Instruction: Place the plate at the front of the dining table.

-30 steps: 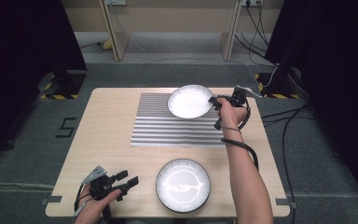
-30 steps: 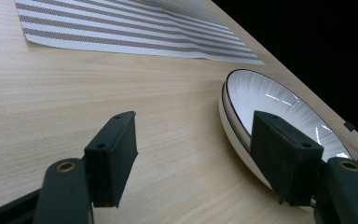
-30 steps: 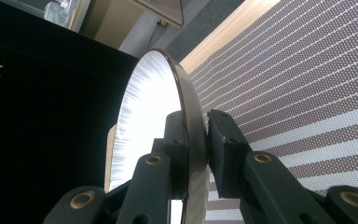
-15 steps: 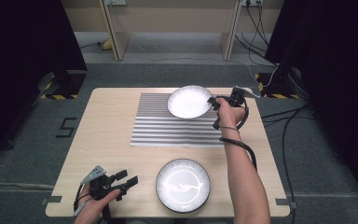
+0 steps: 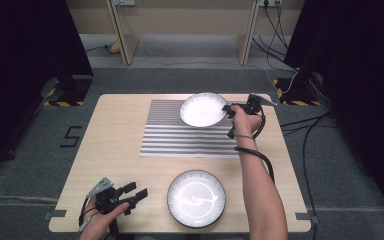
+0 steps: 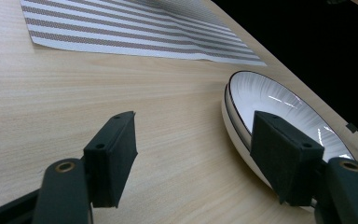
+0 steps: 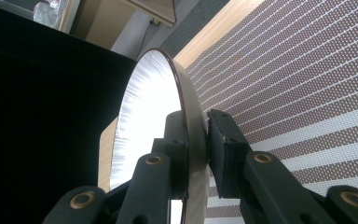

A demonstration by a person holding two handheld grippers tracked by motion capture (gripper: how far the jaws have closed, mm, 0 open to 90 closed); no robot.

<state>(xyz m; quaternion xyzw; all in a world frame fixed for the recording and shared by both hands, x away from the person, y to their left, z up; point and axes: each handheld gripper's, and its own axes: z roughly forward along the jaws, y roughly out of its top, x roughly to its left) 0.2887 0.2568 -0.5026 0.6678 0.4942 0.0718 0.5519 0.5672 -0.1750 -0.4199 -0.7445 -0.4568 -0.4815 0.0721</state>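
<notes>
A white bowl with a dark rim hangs over the far right part of the striped placemat. My right gripper is shut on its right rim. In the right gripper view one jaw lies inside the bowl and the other presses its outer wall. A second white bowl rests on the wooden table near the front edge. My left gripper stands open at the front left, pointing toward that bowl, with nothing between its jaws.
The placemat covers the far middle of the table. Table legs and cables lie on the grey floor beyond and to the right. Dark panels stand on both sides.
The right gripper and its bowl have shifted only slightly. The left gripper has stayed in place.
</notes>
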